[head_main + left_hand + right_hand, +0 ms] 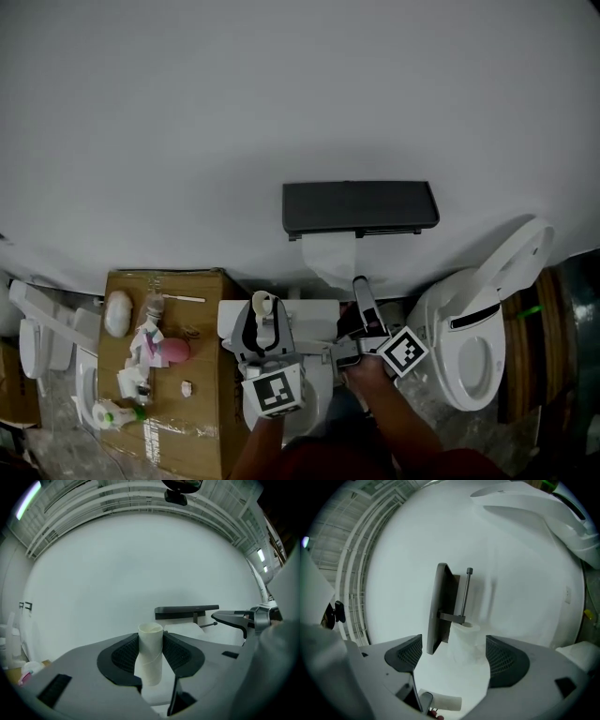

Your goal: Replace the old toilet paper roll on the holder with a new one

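Observation:
A bare cardboard tube (151, 653) stands upright between the pads of my left gripper (151, 660), which is shut on it; the tube (262, 305) also shows from above. The black holder (361, 208) hangs on the white wall, its thin bar (465, 592) sticking out to one side. White toilet paper (330, 255) bulges under the holder's left part, beside the bar's arm. My right gripper (361, 292) points at the holder, rolled on its side. Its jaws stand wide apart, with the white paper (464, 639) ahead of them and nothing pressed between the pads.
A white toilet (478, 328) with its lid up stands to the right. At the left, a cardboard box (202, 412) bears a pink thing, bottles and other small items. A white fixture (314, 323) sits under both grippers.

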Motion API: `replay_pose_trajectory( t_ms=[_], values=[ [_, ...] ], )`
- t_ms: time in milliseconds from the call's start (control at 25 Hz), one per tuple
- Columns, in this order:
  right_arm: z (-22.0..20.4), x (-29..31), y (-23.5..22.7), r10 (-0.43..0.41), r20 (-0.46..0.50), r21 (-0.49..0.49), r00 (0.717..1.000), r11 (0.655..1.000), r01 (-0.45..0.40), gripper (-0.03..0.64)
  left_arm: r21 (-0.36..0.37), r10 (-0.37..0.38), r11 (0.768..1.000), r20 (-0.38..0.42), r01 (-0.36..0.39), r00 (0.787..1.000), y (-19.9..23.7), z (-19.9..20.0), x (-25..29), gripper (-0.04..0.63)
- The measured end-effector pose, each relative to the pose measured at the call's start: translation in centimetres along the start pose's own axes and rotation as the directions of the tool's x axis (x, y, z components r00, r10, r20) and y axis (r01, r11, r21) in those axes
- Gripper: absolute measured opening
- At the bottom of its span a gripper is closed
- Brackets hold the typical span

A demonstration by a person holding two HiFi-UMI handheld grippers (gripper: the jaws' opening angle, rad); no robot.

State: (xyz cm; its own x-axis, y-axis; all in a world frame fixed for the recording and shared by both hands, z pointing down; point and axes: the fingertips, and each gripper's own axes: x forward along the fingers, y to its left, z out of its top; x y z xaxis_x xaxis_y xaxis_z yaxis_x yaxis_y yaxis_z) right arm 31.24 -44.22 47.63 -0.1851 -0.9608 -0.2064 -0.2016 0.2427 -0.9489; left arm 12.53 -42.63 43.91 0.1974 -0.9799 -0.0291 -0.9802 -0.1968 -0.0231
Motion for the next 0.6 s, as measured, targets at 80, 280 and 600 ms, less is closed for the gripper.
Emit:
replay_pose_trajectory(
  t_ms=[80,280,600],
  values=[
    [0.4,-1.3,0.6,0.003,0.003,-0.019,1.000,1.000,-0.003,0.408,-0.010,-0.023,1.000,0.008,0.023,1.000,-0.7,0.0,-0.7,0.170],
    [1.4,-4.4,2.4,-0.012,0.001,-0.101,1.000,0.995,0.012,0.408,-0.032,-0.086,0.996,0.009,0.086,0.996,-3.0,1.2,-2.1,0.170],
    [2.3,-7.9,4.0,-0.024,0.040,-0.133,0.999,0.991,0.029,0.407,-0.033,-0.150,0.988,0.000,0.150,0.989,-4.9,1.6,-4.4,0.170]
  ],
)
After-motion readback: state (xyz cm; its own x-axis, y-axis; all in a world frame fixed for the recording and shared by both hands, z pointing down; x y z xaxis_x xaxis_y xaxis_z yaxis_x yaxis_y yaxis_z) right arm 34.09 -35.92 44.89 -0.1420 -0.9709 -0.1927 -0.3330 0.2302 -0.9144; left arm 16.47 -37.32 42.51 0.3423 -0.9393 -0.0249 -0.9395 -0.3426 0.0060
